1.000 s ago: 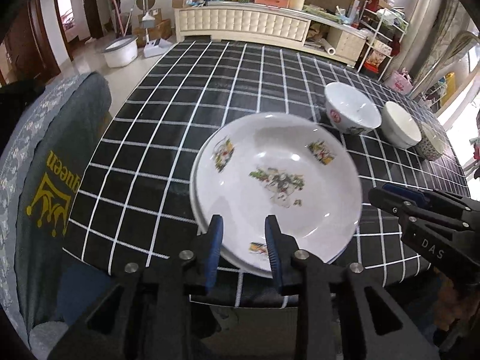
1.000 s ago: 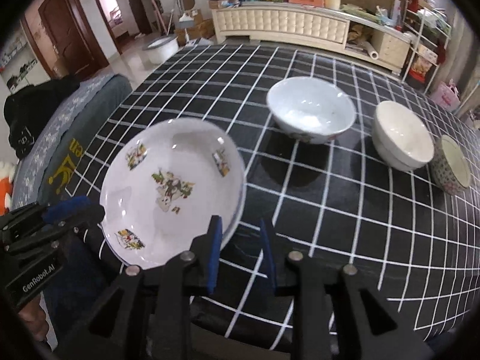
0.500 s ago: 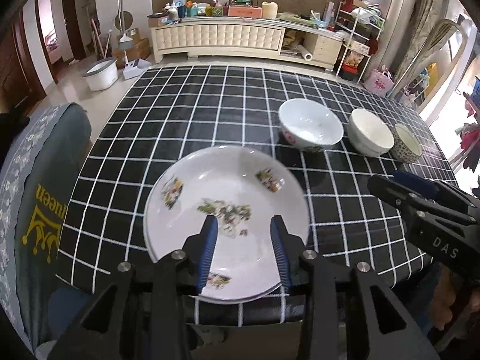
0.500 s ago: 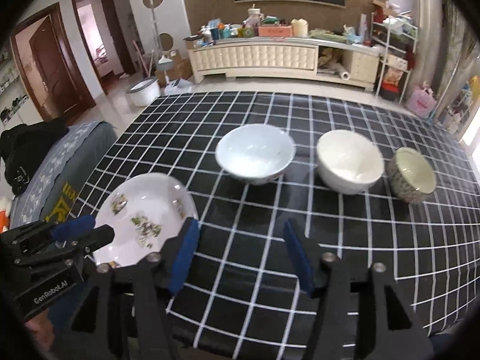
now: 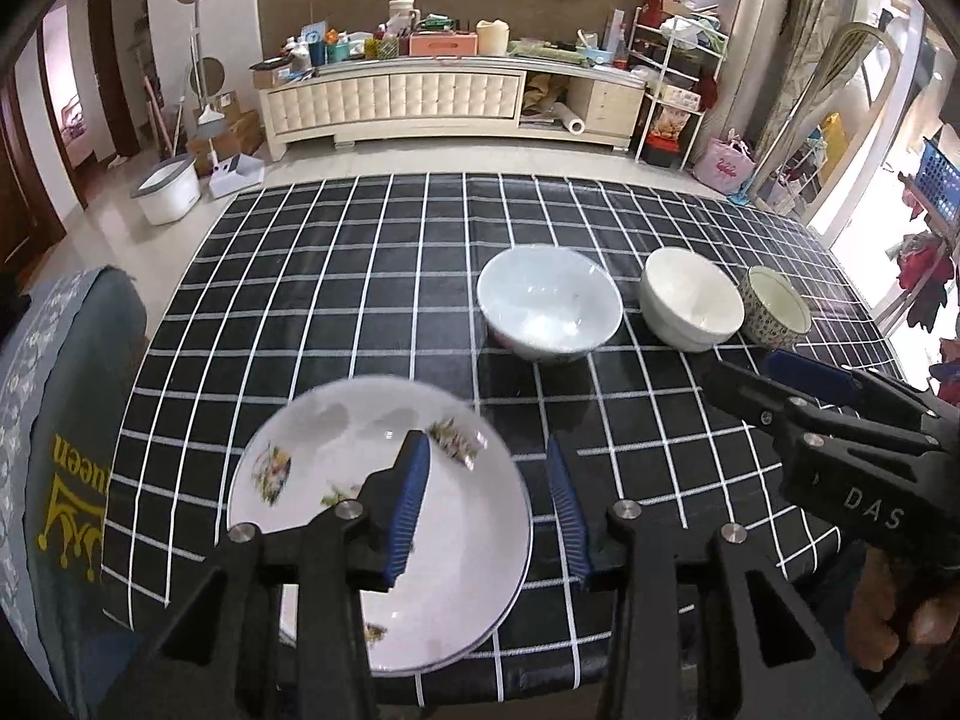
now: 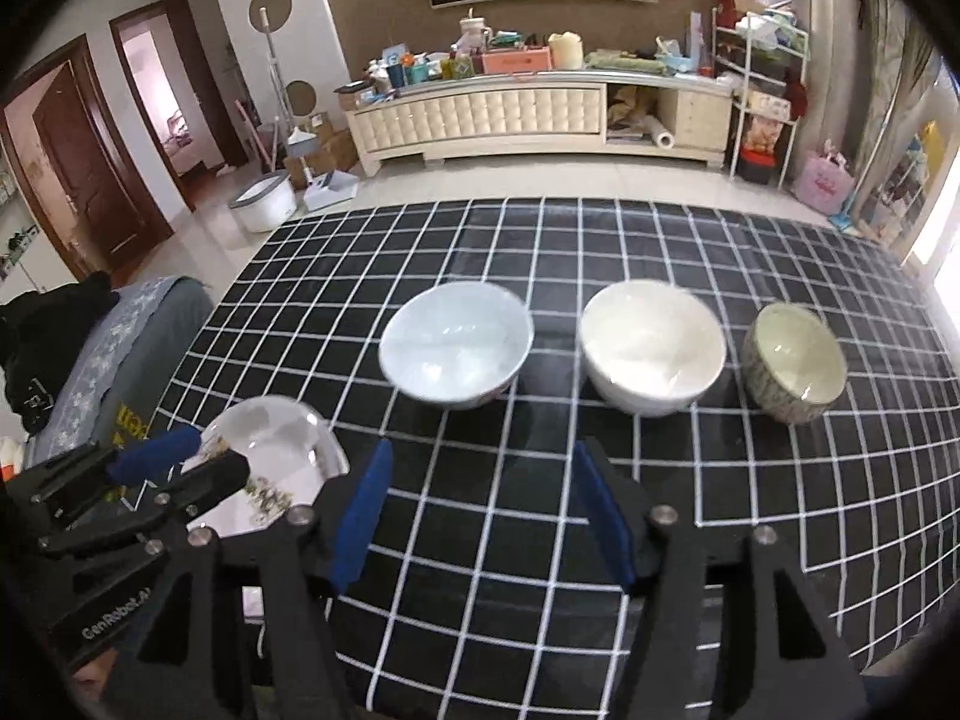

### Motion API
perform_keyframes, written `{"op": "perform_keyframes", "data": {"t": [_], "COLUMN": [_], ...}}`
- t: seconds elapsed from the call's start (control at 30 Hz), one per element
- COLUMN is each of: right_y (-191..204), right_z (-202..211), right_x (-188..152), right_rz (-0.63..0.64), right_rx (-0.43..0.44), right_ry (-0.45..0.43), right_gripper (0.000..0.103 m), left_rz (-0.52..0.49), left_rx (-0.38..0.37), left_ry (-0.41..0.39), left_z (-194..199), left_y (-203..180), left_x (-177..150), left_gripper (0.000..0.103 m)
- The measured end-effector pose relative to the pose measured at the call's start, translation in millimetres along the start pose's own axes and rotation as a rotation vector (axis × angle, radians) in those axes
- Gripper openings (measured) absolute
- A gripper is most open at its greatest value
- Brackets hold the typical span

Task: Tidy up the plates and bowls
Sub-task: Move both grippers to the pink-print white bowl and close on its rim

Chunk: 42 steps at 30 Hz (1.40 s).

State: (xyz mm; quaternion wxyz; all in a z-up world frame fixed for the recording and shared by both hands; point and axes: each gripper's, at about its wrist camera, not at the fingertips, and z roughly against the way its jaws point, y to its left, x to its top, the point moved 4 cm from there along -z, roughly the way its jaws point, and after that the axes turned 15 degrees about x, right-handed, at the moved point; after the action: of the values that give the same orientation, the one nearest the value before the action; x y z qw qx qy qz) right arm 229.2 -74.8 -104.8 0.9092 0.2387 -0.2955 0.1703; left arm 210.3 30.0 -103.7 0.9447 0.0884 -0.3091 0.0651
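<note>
Left gripper [image 5: 489, 507] pitched steeply down over the near table edge, jaws narrow and opening, nothing between the pads. The white floral-print plate [image 5: 384, 516] lies flat under its left finger, at 7 o'clock on the black white-grid tablecloth [image 5: 336, 300]. Right gripper [image 6: 483, 519] tilted down likewise, jaws wide, empty. Pale blue-white bowl [image 6: 456, 345], cream bowl [image 6: 653, 347] and small patterned bowl [image 6: 793, 363] stand in a row from 12 to 2 o'clock.

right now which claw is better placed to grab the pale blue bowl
Right claw: open, empty, and the pale blue bowl sits just ahead. The left claw, opening, hangs over the plate, further off.
</note>
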Motion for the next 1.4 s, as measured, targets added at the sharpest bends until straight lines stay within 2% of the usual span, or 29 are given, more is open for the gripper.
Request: {"op": "perform_keyframes", "data": {"t": [0.1,0.3,0.77,1.2,1.37,1.4], "right_y": [-2,-9,-30,-50,-54,-55], "right_z": [-1,-11,-65,-115,-126,-128], "right_x": [10,23,46,50,48,47], "right_rz": [0.011,0.017,0.021,0.028,0.026,0.027], "right_rx": [-0.01,-0.003,0.027,0.027,0.034,0.039], "right_ry": [-0.001,0.015,0.106,0.196,0.217,0.221], "right_gripper": [0.067,0.067,0.067,0.065,0.055,0.054], "left_rz": [-0.006,-0.021,-0.044,-0.048,-0.03,-0.024], "left_rx": [-0.006,-0.016,-0.033,-0.027,-0.027,-0.037], "left_ry": [-0.012,-0.02,0.027,0.141,0.2,0.209], "left_z": [0,-7,-61,-123,-141,-144], "left_y": [-2,-7,-23,-33,-33,-33], "left_x": [12,36,76,83,82,82], "left_gripper": [0.045,0.045,0.045,0.045,0.045,0.042]}}
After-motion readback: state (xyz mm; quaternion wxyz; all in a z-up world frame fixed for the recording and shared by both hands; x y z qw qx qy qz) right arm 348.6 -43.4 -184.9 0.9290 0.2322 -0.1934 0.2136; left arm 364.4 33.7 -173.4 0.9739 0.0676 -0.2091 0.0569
